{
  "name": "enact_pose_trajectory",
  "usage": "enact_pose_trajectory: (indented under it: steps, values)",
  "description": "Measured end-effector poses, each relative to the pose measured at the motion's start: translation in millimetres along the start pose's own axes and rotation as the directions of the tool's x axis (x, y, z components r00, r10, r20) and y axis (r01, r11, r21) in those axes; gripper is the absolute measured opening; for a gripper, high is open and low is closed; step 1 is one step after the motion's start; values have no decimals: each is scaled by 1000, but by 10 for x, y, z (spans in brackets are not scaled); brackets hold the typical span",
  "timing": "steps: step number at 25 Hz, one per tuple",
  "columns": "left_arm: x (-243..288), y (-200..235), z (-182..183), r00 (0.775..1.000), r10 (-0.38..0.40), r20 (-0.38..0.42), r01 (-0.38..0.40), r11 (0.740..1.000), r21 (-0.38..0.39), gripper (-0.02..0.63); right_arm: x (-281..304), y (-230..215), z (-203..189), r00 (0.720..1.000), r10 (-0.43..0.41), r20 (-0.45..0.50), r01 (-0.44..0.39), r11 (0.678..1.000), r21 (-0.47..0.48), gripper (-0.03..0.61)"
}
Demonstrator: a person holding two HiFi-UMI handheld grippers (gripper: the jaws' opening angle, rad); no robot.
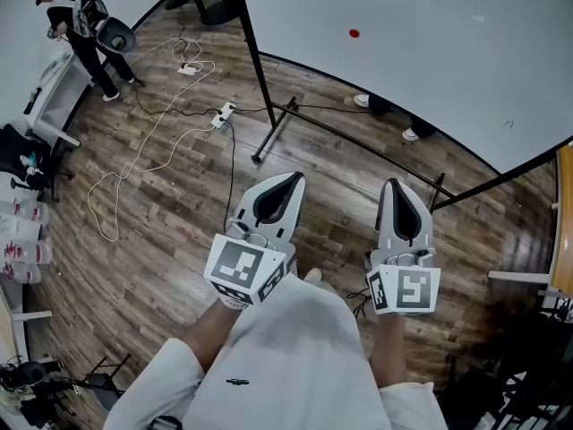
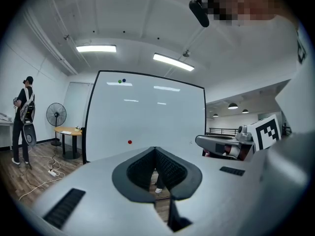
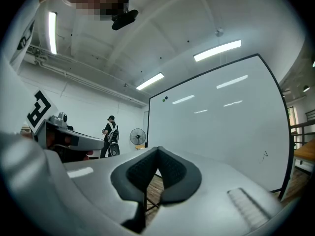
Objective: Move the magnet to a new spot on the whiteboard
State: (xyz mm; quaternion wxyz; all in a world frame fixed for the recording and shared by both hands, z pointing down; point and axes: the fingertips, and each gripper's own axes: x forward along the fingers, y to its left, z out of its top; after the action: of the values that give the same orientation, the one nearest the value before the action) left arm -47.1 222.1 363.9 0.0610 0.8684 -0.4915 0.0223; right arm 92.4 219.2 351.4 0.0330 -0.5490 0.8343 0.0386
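A small red magnet sticks to the white whiteboard ahead of me; it is the red dot low on the board in the left gripper view. My left gripper is held low in front of my body, jaws shut, nothing between them. My right gripper sits beside it, also shut and empty. Both are well short of the board. In the left gripper view the left gripper points at the board; the right gripper points at the board's left part.
The whiteboard stands on a black wheeled frame over a wooden floor. White cables and power strips trail across the floor at left. A person stands far left by a fan. Two small magnets sit at the board's top.
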Motion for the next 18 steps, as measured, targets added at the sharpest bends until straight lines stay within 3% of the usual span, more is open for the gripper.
enact_pose_trajectory:
  steps: [9,18]
  values:
    - [577,223,-11,1000,-15,5,15,1000,-18,2,498,-261,-163,1000,17,-20,-16,1000,16,2]
    - [1616,983,158,999,-33,6,34,999,-32,2,1686,-639,-234,999,13,-32,-13,1000,2,2]
